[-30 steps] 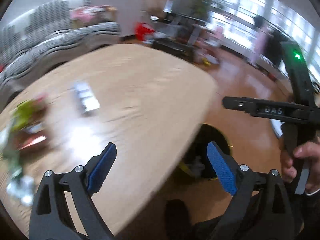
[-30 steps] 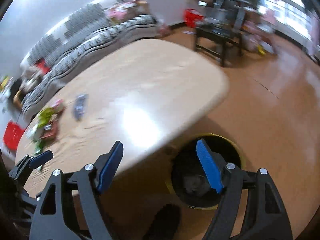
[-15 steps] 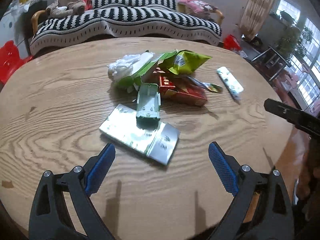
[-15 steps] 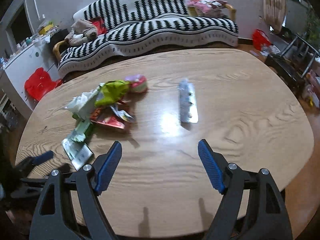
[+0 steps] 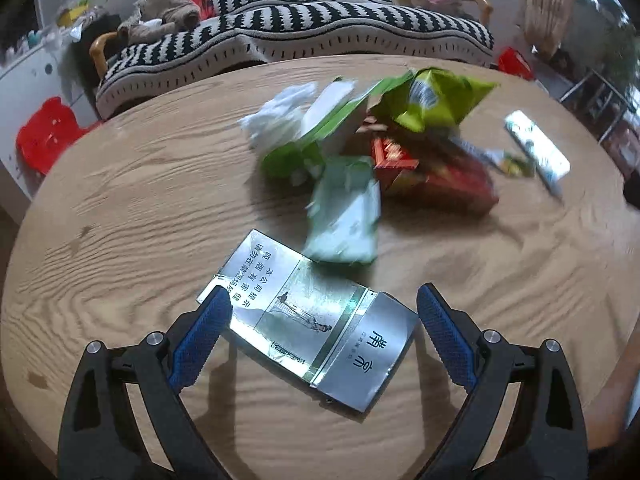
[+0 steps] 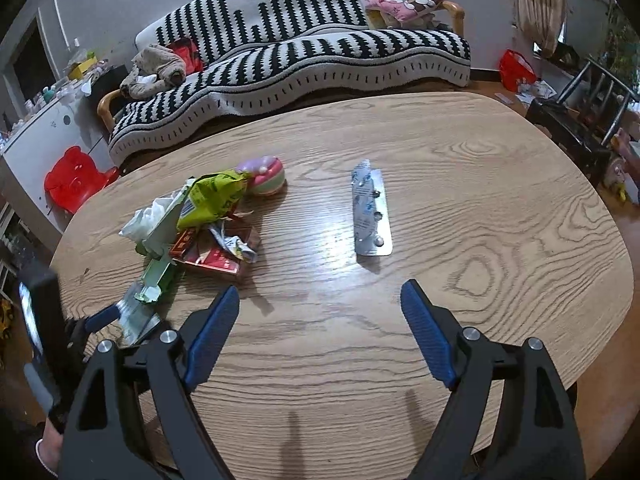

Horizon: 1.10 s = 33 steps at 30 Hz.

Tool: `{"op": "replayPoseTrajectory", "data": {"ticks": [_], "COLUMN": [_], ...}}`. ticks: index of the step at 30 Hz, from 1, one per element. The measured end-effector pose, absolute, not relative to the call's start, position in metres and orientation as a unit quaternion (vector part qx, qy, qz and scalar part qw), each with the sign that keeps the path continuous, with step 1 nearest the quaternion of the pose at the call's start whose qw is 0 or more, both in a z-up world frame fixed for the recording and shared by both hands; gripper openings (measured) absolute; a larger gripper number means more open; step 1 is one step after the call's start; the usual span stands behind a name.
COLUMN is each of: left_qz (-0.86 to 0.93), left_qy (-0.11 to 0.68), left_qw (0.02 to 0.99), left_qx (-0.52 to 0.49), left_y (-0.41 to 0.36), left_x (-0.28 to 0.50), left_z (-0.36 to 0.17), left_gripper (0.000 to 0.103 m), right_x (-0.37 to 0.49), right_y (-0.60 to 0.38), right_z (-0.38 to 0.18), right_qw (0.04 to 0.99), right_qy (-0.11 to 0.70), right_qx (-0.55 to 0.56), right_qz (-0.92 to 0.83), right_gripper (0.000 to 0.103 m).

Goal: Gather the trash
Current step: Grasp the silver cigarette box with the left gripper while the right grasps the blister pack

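A striped sofa (image 5: 328, 28) stood behind the oval wooden worktop (image 5: 120, 208), and the litter was back in front of me. A second before, both cameras had been looking past the worktop's edge at the bin on the floor; now both pointed down at the trash, so I judged one drop-off done and the next pickup starting.

Through the left wrist view, my left claw (image 5: 322, 328) stood wide and empty, its blue pads either side of the flattened silver cigarette carton (image 5: 308, 316) without pressing it. Just beyond lay a pale green wrapper (image 5: 346, 216), overlapping the carton's far edge, then a red packet (image 5: 448, 184), a lime-green bag (image 5: 436, 100) and white tissue (image 5: 276, 120), all blurred.

Through the right wrist view, my right claw (image 6: 320, 328) was opening, nothing between its pads, bare wood beneath. Ahead lay a silver blister strip (image 6: 370, 212), well apart from the pile. This view alone showed a pink-and-green ball (image 6: 266, 178) behind the bag, and my left claw's tip at the carton. Only the left view made the carton's print legible.
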<state>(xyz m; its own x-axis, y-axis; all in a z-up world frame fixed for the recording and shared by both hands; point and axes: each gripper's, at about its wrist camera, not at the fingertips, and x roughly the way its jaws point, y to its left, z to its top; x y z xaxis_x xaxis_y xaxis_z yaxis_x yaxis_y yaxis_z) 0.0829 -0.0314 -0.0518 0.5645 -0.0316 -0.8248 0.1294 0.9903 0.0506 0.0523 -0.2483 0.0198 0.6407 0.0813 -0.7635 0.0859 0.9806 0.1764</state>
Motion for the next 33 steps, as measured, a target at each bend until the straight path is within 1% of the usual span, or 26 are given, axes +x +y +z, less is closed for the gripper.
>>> {"op": "replayPoseTrajectory", "data": {"ticks": [3,7,9,10,13,14,19,22,24,27,28,29,30,32,33], "left_qz": [-0.047,-0.075,-0.063,-0.056,-0.030,-0.017,0.041,0.074,0.086,0.096,0.094,0.091,0.084,0.068,0.061], "left_qy": [0.472,0.469,0.474,0.476,0.516,0.513,0.526,0.518,0.519,0.519,0.517,0.514,0.512,0.507,0.505], "left_qw": [0.879,0.880,0.878,0.878,0.848,0.847,0.839,0.841,0.841,0.844,0.847,0.849,0.851,0.856,0.858], "left_qx": [0.058,0.017,0.007,-0.018,-0.117,-0.135,-0.133,-0.138,-0.126,-0.094,-0.085,-0.082,-0.079,-0.074,-0.070], "left_y": [-0.011,0.014,0.021,0.026,0.035,0.035,0.025,0.025,0.020,0.007,0.004,0.002,0.000,-0.004,-0.004], "left_x": [0.069,0.052,0.047,0.047,0.055,0.056,0.067,0.079,0.085,0.091,0.092,0.092,0.092,0.090,0.083], "left_z": [-0.051,-0.037,-0.034,-0.033,-0.040,-0.041,-0.053,-0.057,-0.059,-0.060,-0.060,-0.060,-0.060,-0.059,-0.060], "left_gripper": [0.091,0.091,0.091,0.092,0.092,0.092,0.092,0.094,0.097,0.097,0.097,0.097,0.096,0.091,0.084], "right_x": [0.050,0.050,0.054,0.057,0.070,0.075,0.094,0.108,0.120,0.137,0.141,0.145,0.147,0.152,0.154], "right_y": [-0.252,-0.256,-0.259,-0.259,-0.261,-0.261,-0.266,-0.272,-0.276,-0.277,-0.278,-0.279,-0.279,-0.279,-0.278], "right_z": [0.020,0.020,0.018,0.016,0.009,0.006,-0.007,-0.012,-0.020,-0.034,-0.037,-0.040,-0.041,-0.046,-0.048], "right_qw": [0.901,0.902,0.900,0.899,0.893,0.892,0.881,0.878,0.872,0.864,0.862,0.862,0.861,0.859,0.857], "right_qy": [0.422,0.421,0.426,0.428,0.440,0.444,0.464,0.469,0.478,0.494,0.497,0.498,0.499,0.504,0.507], "right_qx": [0.099,0.098,0.093,0.093,0.083,0.080,0.079,0.073,0.072,0.066,0.063,0.059,0.056,0.047,0.042], "right_qz": [-0.003,-0.008,-0.021,-0.026,-0.041,-0.043,-0.052,-0.061,-0.071,-0.074,-0.077,-0.081,-0.082,-0.082,-0.082], "right_gripper": [0.081,0.082,0.082,0.082,0.082,0.082,0.082,0.083,0.083,0.082,0.080,0.074,0.072,0.060,0.058]}}
